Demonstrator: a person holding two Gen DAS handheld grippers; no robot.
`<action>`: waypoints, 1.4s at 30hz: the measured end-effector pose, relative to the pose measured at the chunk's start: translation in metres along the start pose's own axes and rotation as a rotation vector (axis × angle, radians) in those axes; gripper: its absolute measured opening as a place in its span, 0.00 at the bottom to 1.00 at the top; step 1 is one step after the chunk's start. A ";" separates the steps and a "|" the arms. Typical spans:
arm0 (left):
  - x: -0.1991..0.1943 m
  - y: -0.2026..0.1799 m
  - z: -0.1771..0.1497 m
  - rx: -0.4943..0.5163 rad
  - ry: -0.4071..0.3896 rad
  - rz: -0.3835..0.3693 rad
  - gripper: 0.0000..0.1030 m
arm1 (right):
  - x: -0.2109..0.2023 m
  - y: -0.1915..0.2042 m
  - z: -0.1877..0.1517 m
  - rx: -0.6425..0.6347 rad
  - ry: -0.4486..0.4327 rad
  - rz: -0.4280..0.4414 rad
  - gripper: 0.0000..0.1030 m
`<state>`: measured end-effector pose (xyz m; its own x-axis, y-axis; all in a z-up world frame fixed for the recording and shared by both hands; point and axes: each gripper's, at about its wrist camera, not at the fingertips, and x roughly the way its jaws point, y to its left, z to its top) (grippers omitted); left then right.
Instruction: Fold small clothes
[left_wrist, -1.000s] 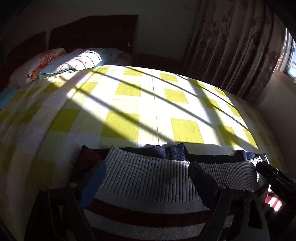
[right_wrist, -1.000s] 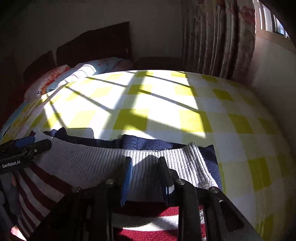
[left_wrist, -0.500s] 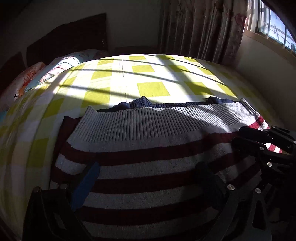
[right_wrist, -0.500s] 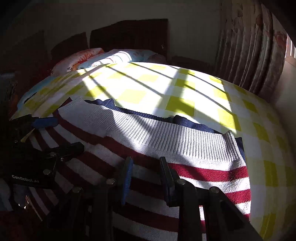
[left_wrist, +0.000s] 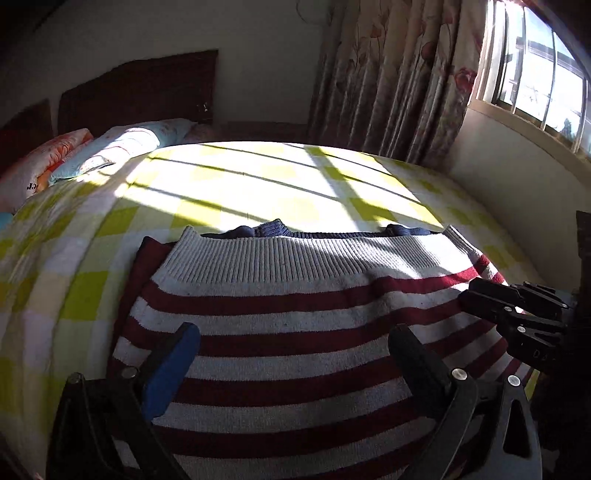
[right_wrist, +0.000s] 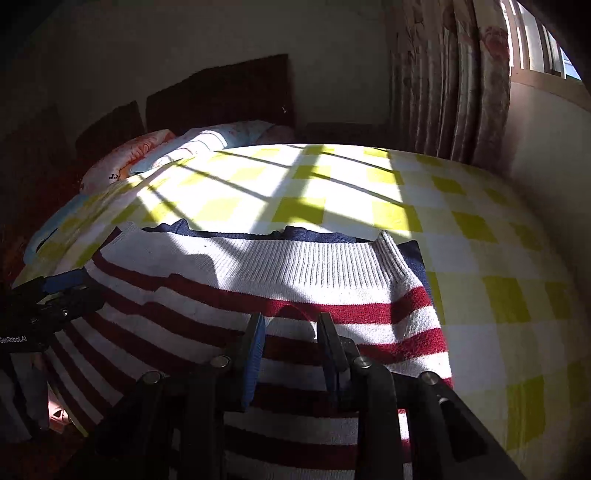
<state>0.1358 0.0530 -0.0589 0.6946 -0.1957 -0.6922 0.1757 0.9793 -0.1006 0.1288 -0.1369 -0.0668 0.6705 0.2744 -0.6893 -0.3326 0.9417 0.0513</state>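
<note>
A red-and-white striped knit sweater (left_wrist: 295, 317) with a ribbed white hem lies flat on the bed, over a dark navy garment (left_wrist: 273, 229) whose edge peeks out past the hem. It also shows in the right wrist view (right_wrist: 295, 280). My left gripper (left_wrist: 291, 343) is open, its fingers spread wide above the stripes, holding nothing. My right gripper (right_wrist: 290, 325) is open with a narrower gap above the sweater's right part, empty. It also appears at the right of the left wrist view (left_wrist: 517, 306).
The bed has a yellow-and-white checked cover (left_wrist: 258, 184) lit by window light. Pillows (left_wrist: 110, 147) and a dark headboard (left_wrist: 147, 92) lie at the far end. Curtains (left_wrist: 388, 74) and a window (left_wrist: 535, 66) stand at the right, beside a wall.
Both grippers have drawn back toward me from the sweater's hem, so more of the striped body now lies in front of them. The sweater stays flat.
</note>
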 end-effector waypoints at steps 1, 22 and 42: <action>0.004 -0.007 -0.003 0.040 0.010 0.027 1.00 | 0.002 0.019 -0.002 -0.066 0.009 0.027 0.28; 0.005 0.041 -0.024 -0.043 0.007 0.114 1.00 | 0.004 0.070 -0.030 -0.260 -0.003 0.053 0.26; 0.005 0.041 -0.023 -0.049 0.000 0.105 1.00 | -0.011 0.058 -0.042 -0.236 -0.037 0.061 0.26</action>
<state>0.1305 0.0939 -0.0830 0.7075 -0.0921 -0.7007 0.0677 0.9957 -0.0625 0.0745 -0.0932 -0.0866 0.6670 0.3405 -0.6626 -0.5162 0.8526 -0.0815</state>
